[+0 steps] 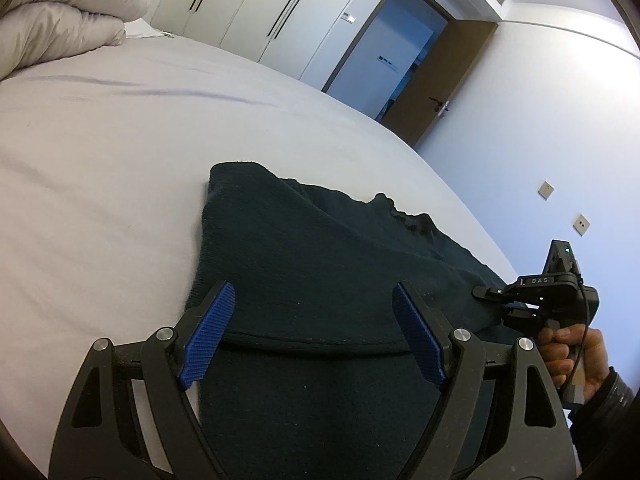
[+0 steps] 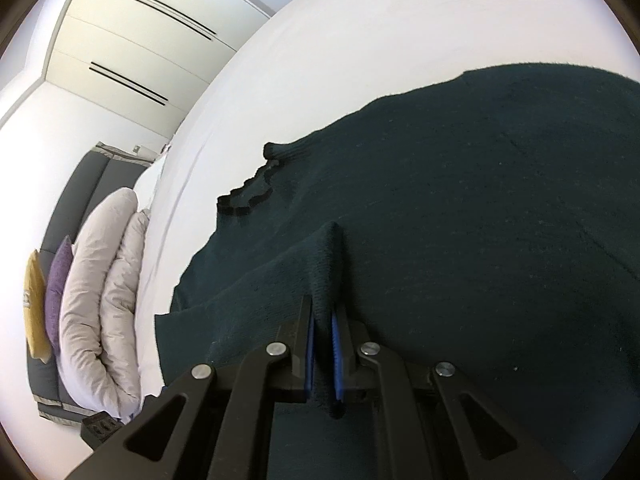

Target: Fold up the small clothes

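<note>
Mid-fold on a dark green knitted sweater (image 1: pixel 320 264), spread flat on the white bed (image 1: pixel 100 160) near its edge. Left hand-held gripper (image 1: pixel 312 332) wide open above the near hem, blue pads (image 1: pixel 208 336) clear of the cloth, nothing held. Right hand-held gripper (image 2: pixel 322 344) nearly shut, pinching a raised ridge of the knit between its pads — a fold of fabric tented up from the layer below. In the left view, a hand (image 1: pixel 568 352) around the right tool's handle at the far right of the garment.

Likely step: one side released, the other side gripped and ready to be carried across. Next move probably calls for lifting that pinched edge high enough to clear the body of the sweater, drawing it over toward the middle, and laying it down flat without dragging the lower layer — soft knit, prone to bunching.

Long axis running away from the left camera toward the ragged neckline (image 1: pixel 412 216) at the far end; hem nearest.
</note>
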`<state>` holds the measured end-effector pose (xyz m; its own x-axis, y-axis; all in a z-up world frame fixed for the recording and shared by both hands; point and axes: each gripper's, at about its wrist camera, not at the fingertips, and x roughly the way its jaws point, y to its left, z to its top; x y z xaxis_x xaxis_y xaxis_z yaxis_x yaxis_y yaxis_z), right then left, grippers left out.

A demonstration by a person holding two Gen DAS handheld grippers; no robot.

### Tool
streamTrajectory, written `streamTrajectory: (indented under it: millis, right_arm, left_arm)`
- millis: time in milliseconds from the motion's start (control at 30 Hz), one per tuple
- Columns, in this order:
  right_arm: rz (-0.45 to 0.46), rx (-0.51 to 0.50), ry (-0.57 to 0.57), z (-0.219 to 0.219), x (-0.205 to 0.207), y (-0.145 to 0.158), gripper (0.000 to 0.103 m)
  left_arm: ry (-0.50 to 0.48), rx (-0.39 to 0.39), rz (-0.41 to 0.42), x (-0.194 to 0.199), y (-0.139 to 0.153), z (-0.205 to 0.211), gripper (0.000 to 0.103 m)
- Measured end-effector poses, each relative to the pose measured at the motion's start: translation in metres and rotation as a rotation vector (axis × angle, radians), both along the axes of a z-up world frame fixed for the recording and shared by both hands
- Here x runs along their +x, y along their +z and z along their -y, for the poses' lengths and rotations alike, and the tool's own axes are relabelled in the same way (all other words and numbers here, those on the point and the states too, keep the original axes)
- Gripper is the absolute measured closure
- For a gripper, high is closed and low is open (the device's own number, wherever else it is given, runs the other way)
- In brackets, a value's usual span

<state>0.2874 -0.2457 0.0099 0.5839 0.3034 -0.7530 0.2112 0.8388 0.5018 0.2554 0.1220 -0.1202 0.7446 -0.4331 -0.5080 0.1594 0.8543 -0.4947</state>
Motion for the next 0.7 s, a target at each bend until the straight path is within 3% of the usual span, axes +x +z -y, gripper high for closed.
streamTrajectory:
  millis: [133,300,467,533,600,700]
  right_arm:
    - [0.004,-0.049,-0.006,-0.003,0.004,0.000,0.095]
    - [0.011,-0.045,-0.019,-0.001,0.003,0.001,0.095]
    - [0.024,-0.058,-0.039,0.004,0.001,0.003,0.095]
    - [0.029,-0.092,-0.031,0.001,0.002,0.005,0.095]
    - [0.023,-0.112,-0.010,-0.003,0.004,0.002,0.095]
    - [0.023,-0.106,-0.011,0.000,0.005,-0.003,0.097]
  left_arm:
    - [0.015,-0.011,-0.011,0.002,0.003,0.002,0.022]
    - [0.066,-0.050,-0.036,0.004,0.005,-0.011,0.022]
    - [0.144,-0.041,-0.063,0.009,0.014,-0.032,0.022]
    - [0.160,0.040,-0.059,0.017,0.023,-0.032,0.024]
    - [0.152,0.107,-0.053,0.028,0.032,-0.026,0.033]
    - [0.085,0.276,-0.062,0.052,0.045,0.001,0.061]
